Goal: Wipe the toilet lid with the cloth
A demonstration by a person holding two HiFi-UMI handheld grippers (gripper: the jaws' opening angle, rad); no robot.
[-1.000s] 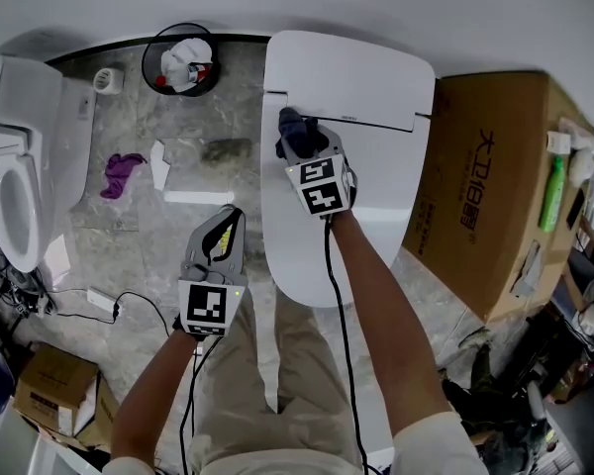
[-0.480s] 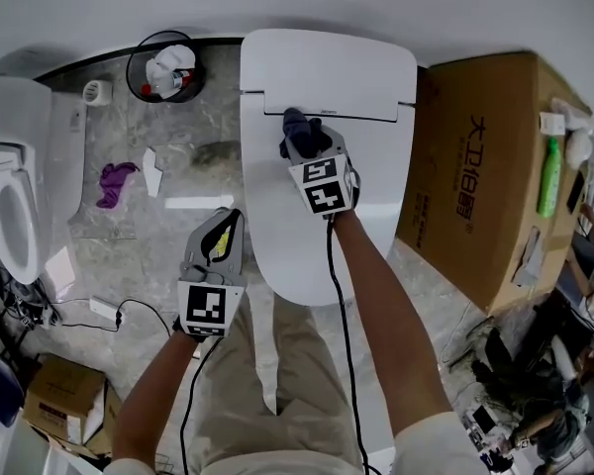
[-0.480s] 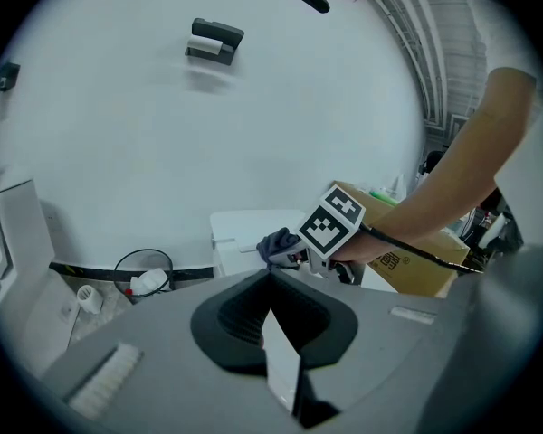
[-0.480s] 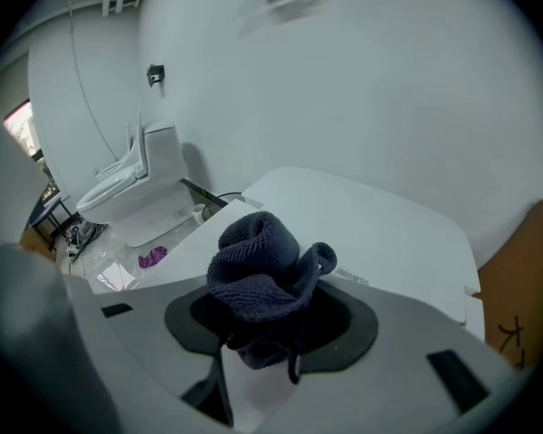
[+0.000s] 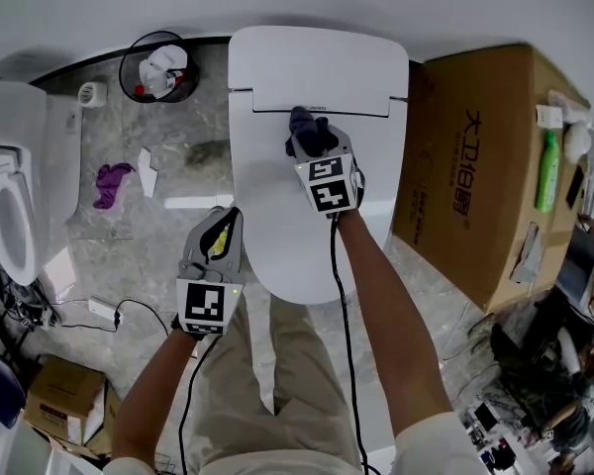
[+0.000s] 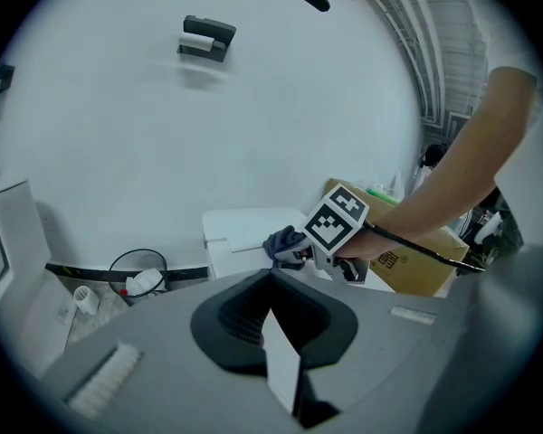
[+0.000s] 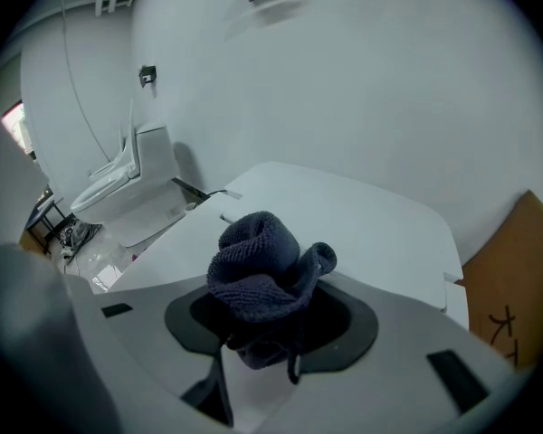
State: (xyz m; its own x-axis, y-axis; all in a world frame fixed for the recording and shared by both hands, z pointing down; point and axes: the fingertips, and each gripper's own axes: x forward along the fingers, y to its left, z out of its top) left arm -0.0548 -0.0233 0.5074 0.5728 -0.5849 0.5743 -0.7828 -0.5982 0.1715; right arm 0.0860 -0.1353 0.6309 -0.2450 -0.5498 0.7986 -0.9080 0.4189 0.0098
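Cloth point(image 7: 258, 265) — dark blue, bunched into a wad and clamped between the jaws of the right gripper point(image 5: 310, 144). Most of its bulk stands proud ahead of the fingertips, presumably so that fabric and not plastic meets the surface. Position: at the rear of the closed lid point(image 5: 302, 236), just short of the hinge line where the lid meets the back unit point(image 5: 317, 62). Whether the wad actually presses on the lid cannot be told.

Left gripper point(image 5: 225, 228) — jaws together, nothing between them. It hangs over the floor point(image 5: 168, 236) just beside the lid's left edge, apparently parked clear of the wiping arm.

Lid: white, flat, bare apart from the cloth. Judged stage: a stroke set at the far end, with most of the surface toward the person not yet covered.

Edges and room:
- Rear: hinge seam and back unit close ahead, so little travel that way.
- Right: cardboard box point(image 5: 475, 166) standing just beside the toilet. A sideways sweep reaches the lid's rim before the box.
- Left: open floor, with the left gripper the nearest thing.
- Front: rounded rim near the person's legs, the longest free run.
- Far left: bin point(image 5: 160, 65), purple rag point(image 5: 112, 181) and second toilet point(image 5: 10, 206) lie well apart, out of the way.
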